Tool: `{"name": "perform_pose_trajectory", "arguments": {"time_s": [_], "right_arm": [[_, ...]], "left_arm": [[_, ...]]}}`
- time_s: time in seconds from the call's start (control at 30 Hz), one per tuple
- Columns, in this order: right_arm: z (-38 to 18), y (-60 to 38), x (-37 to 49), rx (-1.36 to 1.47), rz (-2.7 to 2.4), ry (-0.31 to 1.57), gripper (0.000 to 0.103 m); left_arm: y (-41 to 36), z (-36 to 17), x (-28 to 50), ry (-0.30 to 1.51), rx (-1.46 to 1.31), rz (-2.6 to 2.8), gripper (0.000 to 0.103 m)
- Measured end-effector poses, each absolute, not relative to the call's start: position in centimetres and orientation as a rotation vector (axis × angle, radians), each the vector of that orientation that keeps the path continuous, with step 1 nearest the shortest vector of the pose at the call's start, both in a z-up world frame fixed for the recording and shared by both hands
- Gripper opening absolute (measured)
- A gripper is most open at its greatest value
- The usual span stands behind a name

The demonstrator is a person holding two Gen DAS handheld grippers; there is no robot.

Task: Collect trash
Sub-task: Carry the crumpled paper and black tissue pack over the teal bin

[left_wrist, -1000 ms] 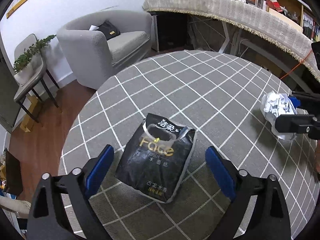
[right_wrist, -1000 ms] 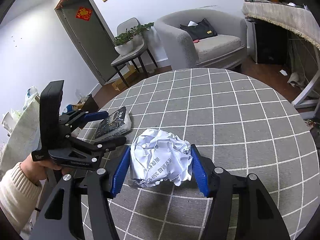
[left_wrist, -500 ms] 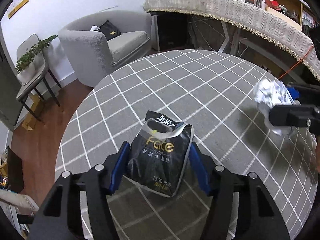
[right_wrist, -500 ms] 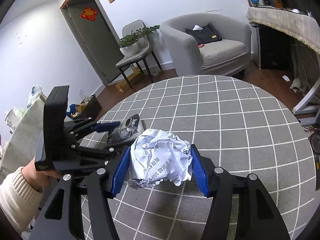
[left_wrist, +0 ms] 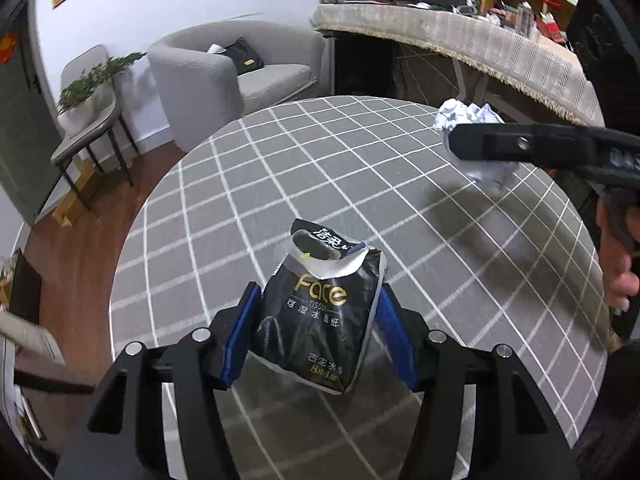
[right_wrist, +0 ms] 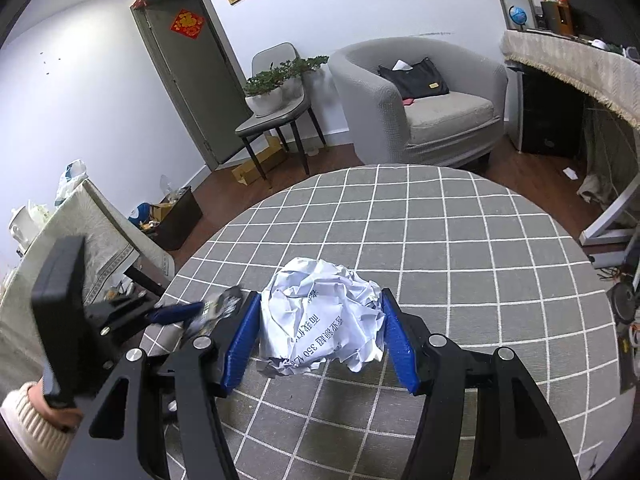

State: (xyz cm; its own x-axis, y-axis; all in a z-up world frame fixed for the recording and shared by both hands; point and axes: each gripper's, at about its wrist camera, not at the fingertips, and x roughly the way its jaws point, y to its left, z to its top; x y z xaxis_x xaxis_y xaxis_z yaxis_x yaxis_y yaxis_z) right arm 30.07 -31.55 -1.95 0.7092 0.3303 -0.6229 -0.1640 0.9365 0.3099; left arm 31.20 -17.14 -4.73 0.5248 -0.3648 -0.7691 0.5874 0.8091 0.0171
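A black tissue pack (left_wrist: 320,332) with gold "Face" lettering hangs lifted above the round grey checked table (left_wrist: 320,152). My left gripper (left_wrist: 318,296) is shut on it, its blue pads pressing both sides. A crumpled white paper ball (right_wrist: 320,320) sits between the blue pads of my right gripper (right_wrist: 320,300), which is shut on it above the table (right_wrist: 440,240). In the left wrist view the paper ball (left_wrist: 468,114) shows at the upper right behind the right gripper's black finger (left_wrist: 520,144). The right wrist view shows the left gripper (right_wrist: 176,312) and the blurred pack (right_wrist: 224,304) at the lower left.
A grey armchair (right_wrist: 420,100) with a black bag stands beyond the table. Next to it is a chair with potted plants (right_wrist: 276,92). A cloth-covered long table (left_wrist: 480,44) runs along the right. A dark box of clutter (right_wrist: 176,216) sits on the floor at left.
My left gripper closed its wide-open jaws onto the tissue pack and lifted it off the table, moving sideways. The right gripper kept hold of the paper ball, almost still.
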Motion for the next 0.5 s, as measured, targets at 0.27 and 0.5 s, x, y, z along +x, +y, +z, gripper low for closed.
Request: {"name": "perform_pose_trajectory", "arguments": {"time_s": [0.27, 0.5], "right_arm": [[-1.6, -29.9, 29.9, 0.225, 0.271, 0.729, 0.06], [-1.2, -26.8, 30.6, 0.204, 0.302, 0.722, 0.06]], "left_arm": [[-14.6, -4.1, 28.9, 0.834, 0.207, -0.514, 0.061], [-10.9, -2.8, 28.0, 0.778, 0.138, -0.422, 0.061]]}}
